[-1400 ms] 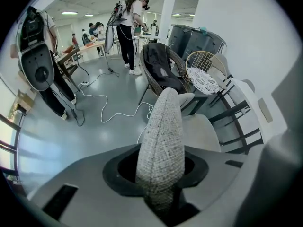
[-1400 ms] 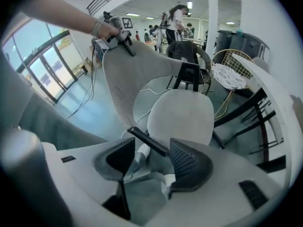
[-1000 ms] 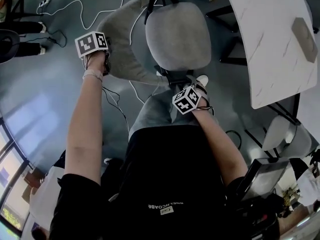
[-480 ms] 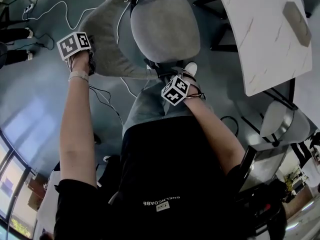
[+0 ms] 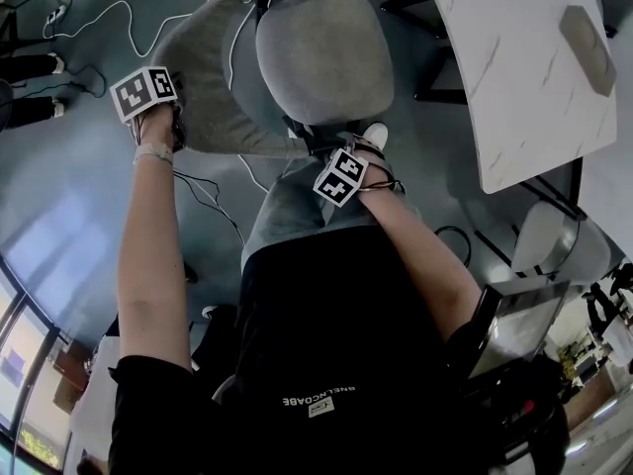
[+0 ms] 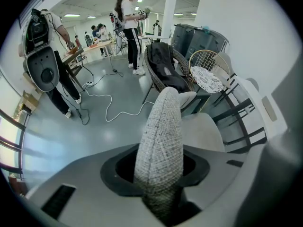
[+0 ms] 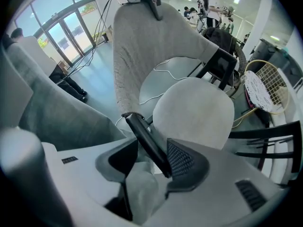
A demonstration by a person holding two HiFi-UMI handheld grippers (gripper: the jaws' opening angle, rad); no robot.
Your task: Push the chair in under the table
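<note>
**Grey chair stands on a glossy floor beside a white tabletop.**
The blue-grey floor carries the upholstered chair, and a white cable loops loosely across it nearby. The marble-patterned tabletop bears one flat grey object near an edge.

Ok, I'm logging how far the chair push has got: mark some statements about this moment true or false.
1. The seat is already tucked under the table. False: it stands on open floor beside the table.
2. The edge of the backrest sits between the left gripper jaws. True; they grip its fabric and have just been opening slightly.
3. The right gripper hovers over the table. False: its jaws, which have just been closing, hold the other end of the backrest, black frame bar included.
4. A white cable lies on the floor. True.
5. The table top is bare. False: a flat grey piece lies on it.
</note>
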